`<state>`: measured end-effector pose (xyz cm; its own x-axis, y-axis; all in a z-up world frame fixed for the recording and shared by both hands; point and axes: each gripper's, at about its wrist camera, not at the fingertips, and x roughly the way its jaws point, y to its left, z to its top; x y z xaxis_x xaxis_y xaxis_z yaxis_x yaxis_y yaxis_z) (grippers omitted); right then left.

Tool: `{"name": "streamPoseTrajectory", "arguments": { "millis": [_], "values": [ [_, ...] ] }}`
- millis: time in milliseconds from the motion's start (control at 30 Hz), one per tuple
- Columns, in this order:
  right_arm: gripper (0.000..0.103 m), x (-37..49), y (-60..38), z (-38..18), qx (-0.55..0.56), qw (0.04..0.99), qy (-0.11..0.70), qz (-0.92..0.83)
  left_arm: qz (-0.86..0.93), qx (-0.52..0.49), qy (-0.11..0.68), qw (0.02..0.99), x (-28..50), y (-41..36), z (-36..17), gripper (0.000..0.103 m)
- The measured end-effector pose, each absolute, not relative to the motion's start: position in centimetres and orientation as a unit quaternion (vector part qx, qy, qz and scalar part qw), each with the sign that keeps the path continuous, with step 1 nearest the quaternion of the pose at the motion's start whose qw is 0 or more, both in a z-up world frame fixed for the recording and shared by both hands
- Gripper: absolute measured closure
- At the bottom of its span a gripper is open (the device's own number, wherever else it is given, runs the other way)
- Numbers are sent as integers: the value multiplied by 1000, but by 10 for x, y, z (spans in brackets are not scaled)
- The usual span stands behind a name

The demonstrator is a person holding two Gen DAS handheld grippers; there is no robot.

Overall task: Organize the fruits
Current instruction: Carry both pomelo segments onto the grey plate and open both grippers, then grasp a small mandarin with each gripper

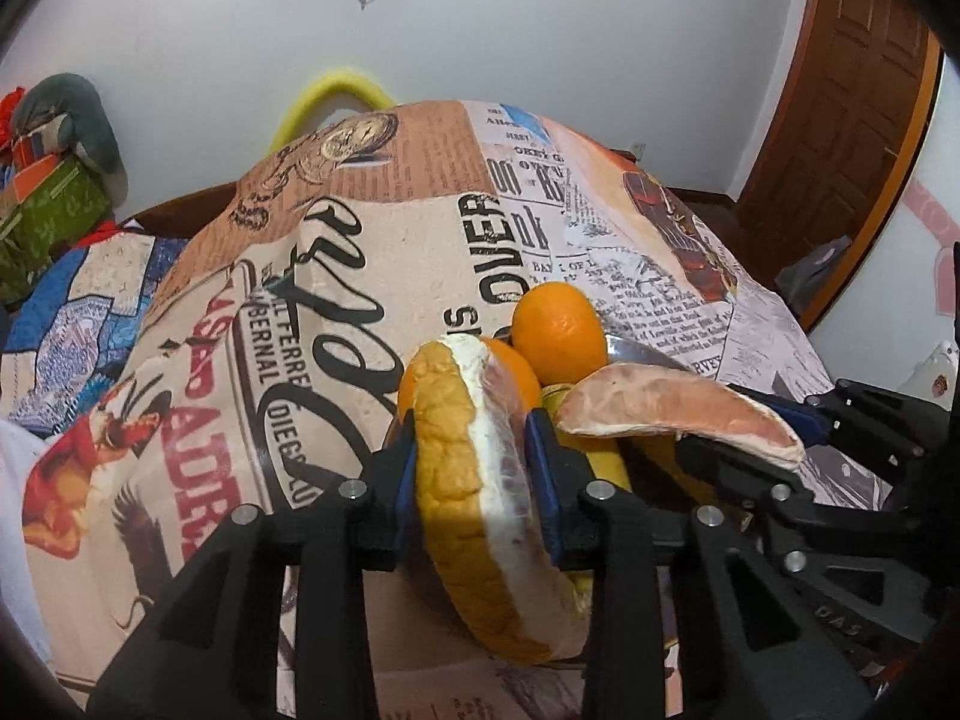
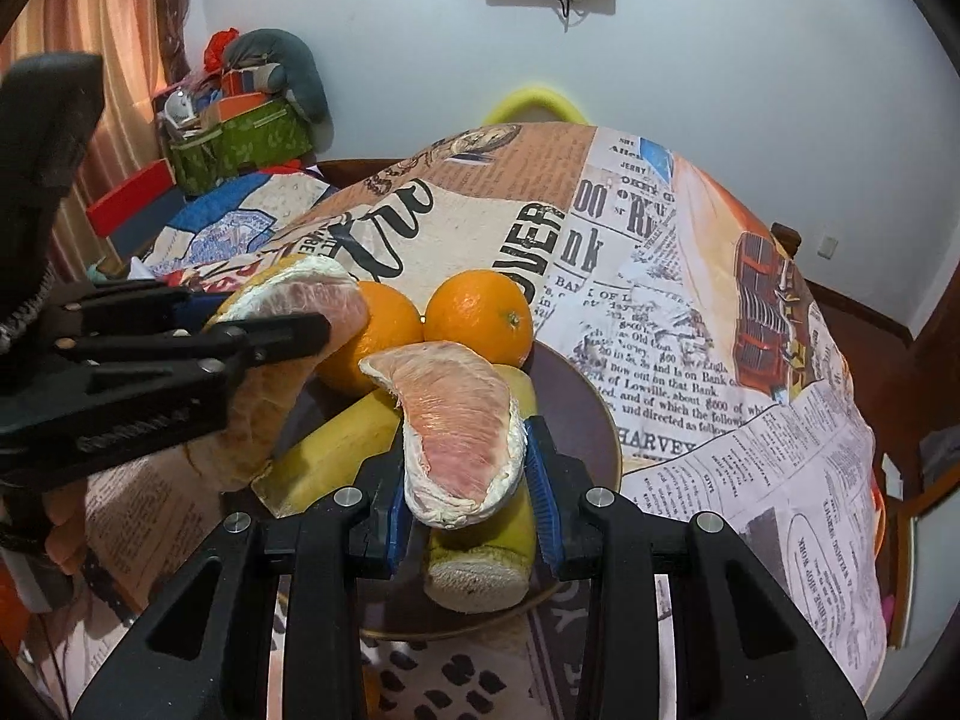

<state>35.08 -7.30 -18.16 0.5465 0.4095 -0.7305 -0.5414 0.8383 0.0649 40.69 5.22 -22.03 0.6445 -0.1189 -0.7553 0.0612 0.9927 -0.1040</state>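
My left gripper is shut on a pomelo wedge with yellow rind and white pith, held upright. In the right wrist view this wedge hangs at the left edge of a dark plate, with the left gripper around it. My right gripper is shut on a peeled pink pomelo segment above the plate. Beneath it lie two bananas, and two oranges sit at the plate's far side. The left wrist view shows the pink segment and the right gripper at the right.
A newspaper-print cloth covers the round table. A yellow chair back stands behind it. A green box of clutter sits at the far left, and a wooden door is at the right.
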Motion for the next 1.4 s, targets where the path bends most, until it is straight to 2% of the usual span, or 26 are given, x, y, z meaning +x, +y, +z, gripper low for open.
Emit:
{"name": "streamPoseTrajectory", "arguments": {
  "millis": [67,267,367,733,833,1133,1267,1400],
  "values": [
    [72,351,-73,-181,-85,873,393,274,-54,-51,428,901,406,57,-224,68],
    [70,349,-75,-181,-83,870,398,280,-53,-59,451,889,402,63,-231,52],
    [70,347,-75,-181,-86,868,401,281,-54,-54,452,889,397,63,-231,49],
    [65,333,-81,-173,-75,863,407,290,-49,-26,438,897,368,55,-214,49],
    [61,327,-84,-166,-70,866,403,288,-50,-28,431,901,356,54,-204,49],
    [60,297,-96,-141,-63,873,386,292,-49,-20,408,912,314,49,-172,47],
    [52,281,-104,-134,-60,877,378,291,-49,-16,405,913,295,45,-166,45],
    [52,267,-112,-135,-60,877,379,288,-55,-15,412,909,282,40,-169,44]
  ]
}}
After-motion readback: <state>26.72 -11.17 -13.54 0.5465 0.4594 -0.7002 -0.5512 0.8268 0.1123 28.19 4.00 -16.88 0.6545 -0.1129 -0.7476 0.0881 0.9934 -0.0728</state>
